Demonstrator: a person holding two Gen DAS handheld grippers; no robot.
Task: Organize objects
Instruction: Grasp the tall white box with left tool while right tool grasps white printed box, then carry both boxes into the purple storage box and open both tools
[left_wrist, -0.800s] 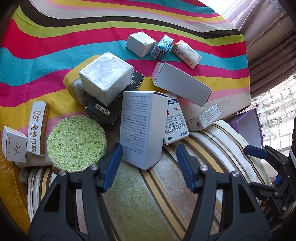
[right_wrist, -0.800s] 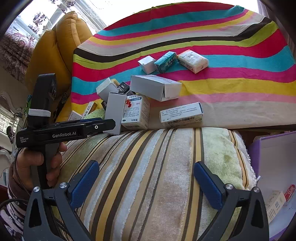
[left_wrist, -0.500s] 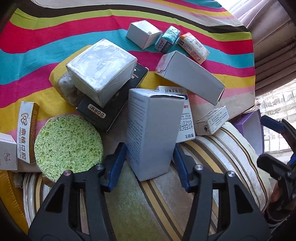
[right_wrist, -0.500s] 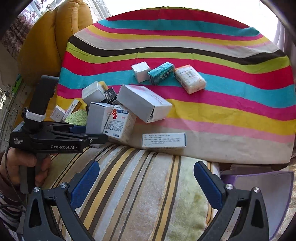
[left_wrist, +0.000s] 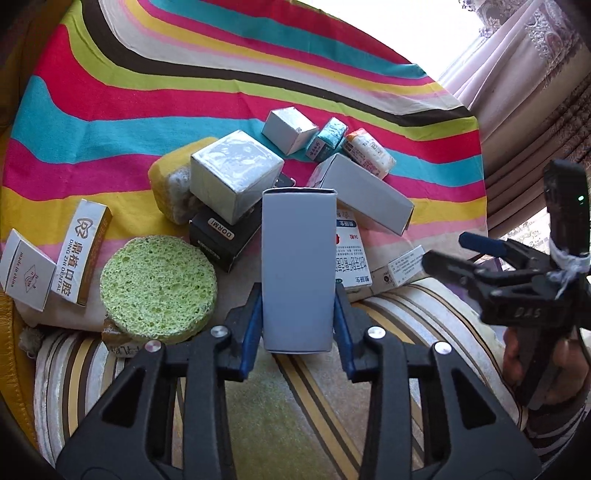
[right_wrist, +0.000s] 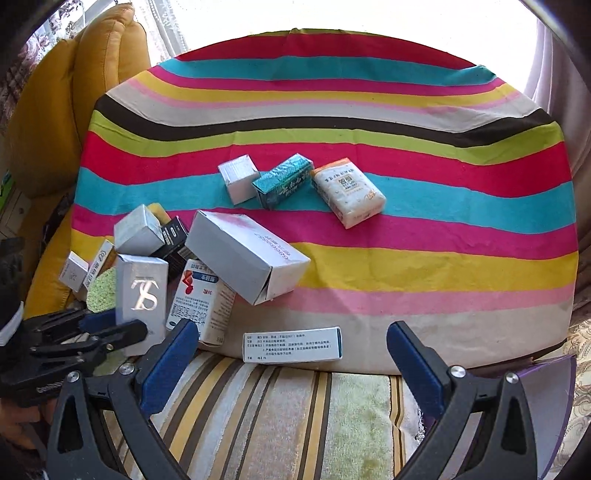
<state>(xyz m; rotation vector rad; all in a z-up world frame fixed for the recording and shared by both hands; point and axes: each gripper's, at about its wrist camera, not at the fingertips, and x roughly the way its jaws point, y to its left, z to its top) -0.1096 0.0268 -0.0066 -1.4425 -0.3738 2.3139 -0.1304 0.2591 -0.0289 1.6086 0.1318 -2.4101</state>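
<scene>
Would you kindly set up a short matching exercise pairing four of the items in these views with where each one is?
Things:
1. tall silver box
2. green round sponge
3. teal box
4. black DORMI box

Places:
A. under the foil-wrapped cube
B. between the left claw fingers
C. on the cloth's blue stripe
D. left of the tall box, lying flat

Pairs: 1-B, 2-D, 3-C, 4-A

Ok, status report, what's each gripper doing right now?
Left gripper shut on tall upright grey carton. Right gripper open, holding nothing. Red-and-white medicine box touching behind the carton.
</scene>
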